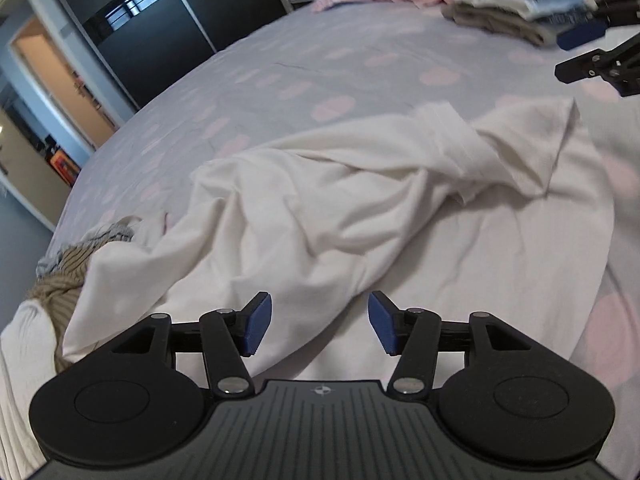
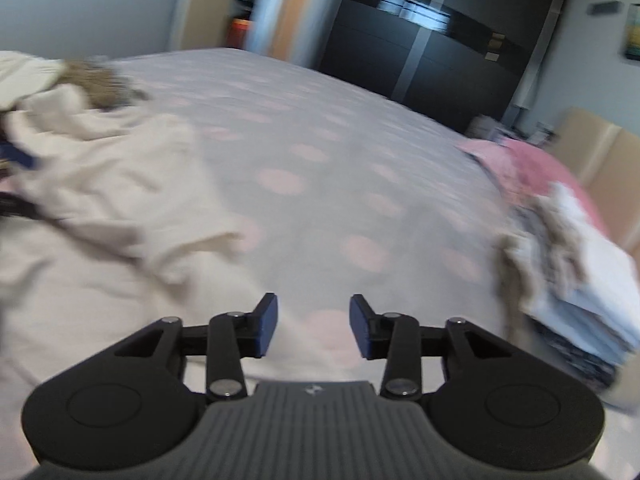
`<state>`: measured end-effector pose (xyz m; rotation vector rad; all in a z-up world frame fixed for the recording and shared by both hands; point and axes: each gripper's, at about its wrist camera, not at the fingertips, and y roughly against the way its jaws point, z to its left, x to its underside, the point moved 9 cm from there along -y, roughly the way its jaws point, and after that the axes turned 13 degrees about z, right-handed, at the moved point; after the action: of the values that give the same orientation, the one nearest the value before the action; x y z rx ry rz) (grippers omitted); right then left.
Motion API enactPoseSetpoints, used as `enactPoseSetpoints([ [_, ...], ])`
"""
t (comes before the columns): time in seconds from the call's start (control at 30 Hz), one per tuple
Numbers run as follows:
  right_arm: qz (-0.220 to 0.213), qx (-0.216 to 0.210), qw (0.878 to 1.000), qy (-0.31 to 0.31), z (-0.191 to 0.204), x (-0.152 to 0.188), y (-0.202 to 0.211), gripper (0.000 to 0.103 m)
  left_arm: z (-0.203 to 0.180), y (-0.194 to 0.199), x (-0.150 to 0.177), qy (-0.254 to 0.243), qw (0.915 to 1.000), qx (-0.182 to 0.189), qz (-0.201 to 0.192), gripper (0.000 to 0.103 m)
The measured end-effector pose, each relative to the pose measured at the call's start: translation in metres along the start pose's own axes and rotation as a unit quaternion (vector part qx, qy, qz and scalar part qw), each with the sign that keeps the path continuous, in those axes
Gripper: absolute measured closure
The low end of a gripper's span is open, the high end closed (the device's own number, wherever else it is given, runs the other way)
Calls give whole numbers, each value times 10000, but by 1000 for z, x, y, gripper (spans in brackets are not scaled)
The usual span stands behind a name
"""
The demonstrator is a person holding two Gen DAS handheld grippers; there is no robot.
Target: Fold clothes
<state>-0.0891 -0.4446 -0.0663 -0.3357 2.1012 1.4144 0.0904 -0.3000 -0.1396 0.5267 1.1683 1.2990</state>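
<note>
Now a white shirt [image 1: 328, 208] lies crumpled on the bed [image 1: 280, 80], soft, light and limp. Both the left gripper [image 1: 320, 326] and the right gripper [image 2: 313, 326] have jaws apart, holding nothing. I think a hem or sleeve edge is the best place to pinch.

Bed [image 1: 340, 64]: grey cover with pink dots, fills most of both views. Wardrobe [image 2: 432, 52]: dark glossy doors beyond the bed's far edge, window light reflected. Doorway [image 1: 52, 92]: open, orange-lit. Walls [image 2: 100, 4]: pale grey. Cardboard box [image 2: 600, 152]: at the bed's right edge.
</note>
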Motion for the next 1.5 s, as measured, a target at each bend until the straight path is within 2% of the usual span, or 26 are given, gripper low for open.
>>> enactPoseSetpoints([
  [0.13, 266, -568, 9969, 468, 41, 11, -21, 46, -4, -11, -1, -67, 9998, -129, 114, 51],
  [0.23, 389, -662, 9908, 1118, 71, 21, -36, 40, -7, -20, -2, -118, 9995, -225, 199, 51],
  [0.3, 484, -492, 9883, 1362, 81, 23, -47, 40, -9, -25, -2, -152, 9991, -290, 256, 51],
  [0.37, 605, -319, 9890, 1308, 80, 20, -57, 40, -11, -31, -3, -185, 9987, -354, 313, 52],
  [0.4, 669, -275, 9895, 1255, 79, 18, -61, 40, -12, -33, -3, -202, 9985, -386, 341, 59],
  [0.43, 751, -259, 9887, 1270, 78, 16, -66, 42, -13, -36, -4, -219, 9982, -418, 370, 64],
  [0.47, 851, -231, 9870, 1340, 78, 15, -70, 44, -14, -39, -4, -236, 9979, -450, 398, 73],
  [0.5, 910, -189, 9858, 1397, 78, 14, -73, 57, -14, -40, -4, -229, 9979, -452, 408, 76],
  [0.53, 937, -194, 9854, 1410, 78, 13, -74, 65, -12, -38, -4, -203, 9981, -430, 403, 78],
  [0.6, 984, -259, 9865, 1280, 74, 8, -72, 74, -8, -34, -5, -84, 9986, -378, 373, 90],
  [0.7, 874, -312, 9904, 1026, 66, -2, -61, 85, -2, -24, -8, 22, 9989, -364, 303, 97],
  [0.8, 524, -163, 9958, 732, 54, -21, -39, 86, 6, -7, -11, 187, 9990, -367, 181, 99],
  [0.97, -123, -118, 9997, -182, 21, -49, 11, 91, 30, 45, -12, 619, 9972, -381, -195, 99],
  [1.1, -508, -156, 9969, -582, 8, -57, 52, 92, 40, 91, 5, 714, 9965, -268, -344, 100],
  [1.2, -647, -381, 9949, -679, 9, -57, 79, 92, 43, 125, 24, 672, 9968, -174, -397, 100],
  [1.33, -567, -947, 9917, -659, 24, -42, 105, 92, 34, 159, 62, 367, 9990, 99, -249, 100],
  [1.5, -40, -1716, 9833, -607, 61, -5, 110, 92, 4, 162, 110, -147, 9985, 365, 379, 100],
])
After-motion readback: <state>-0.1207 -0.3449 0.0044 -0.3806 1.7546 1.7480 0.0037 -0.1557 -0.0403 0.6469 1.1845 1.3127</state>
